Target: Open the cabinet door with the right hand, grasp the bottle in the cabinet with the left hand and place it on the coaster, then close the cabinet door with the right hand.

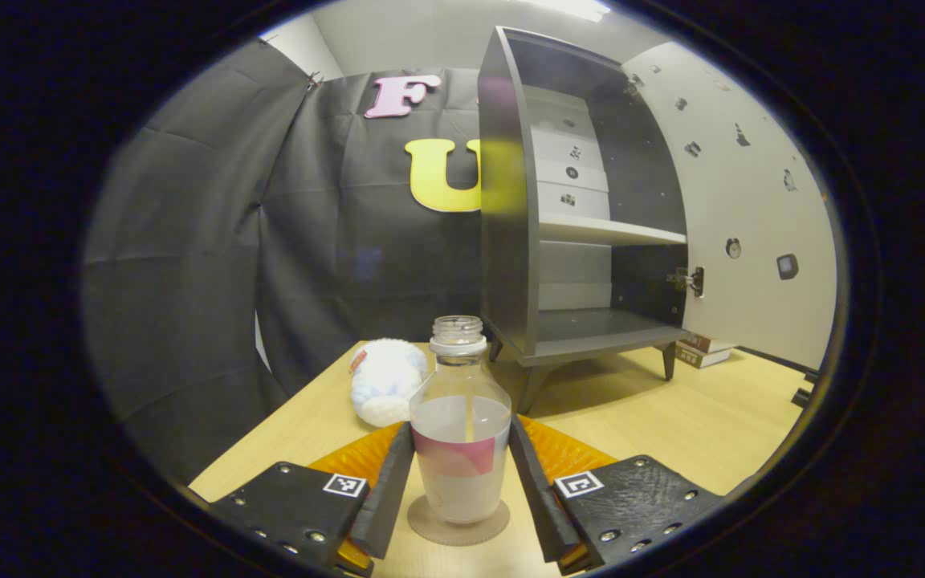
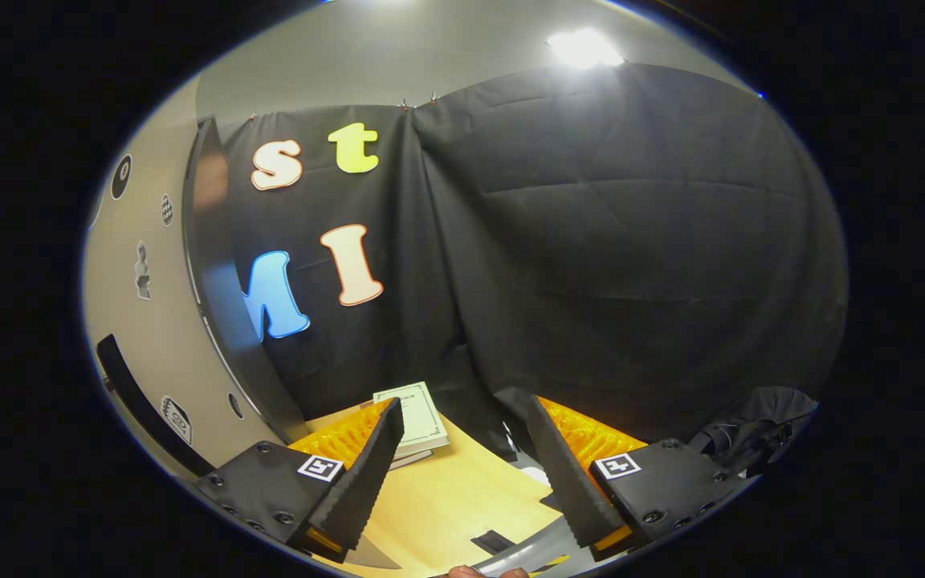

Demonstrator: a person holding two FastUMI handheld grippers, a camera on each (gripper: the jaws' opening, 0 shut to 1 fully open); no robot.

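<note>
A clear bottle (image 1: 461,433) with no cap, pale liquid and a pink label stands upright on a round brown coaster (image 1: 430,526) on the wooden table. My left gripper (image 1: 461,437) is shut on the bottle, with one black finger against each side. Behind it stands the dark cabinet (image 1: 511,241), its shelves bare and its pale door (image 1: 751,209) swung wide open to the right. In the right gripper view my right gripper (image 2: 462,425) is open with nothing between its fingers. The door (image 2: 141,321) stands off to its left, seen nearly edge-on, with a dark bar on it.
A white plush toy (image 1: 386,381) lies just left of and behind the bottle. Small boxes (image 1: 703,349) sit behind the cabinet's right leg. A pale book (image 2: 414,417) lies on the table ahead of the right gripper, with black cloth (image 2: 751,433) bunched at the right.
</note>
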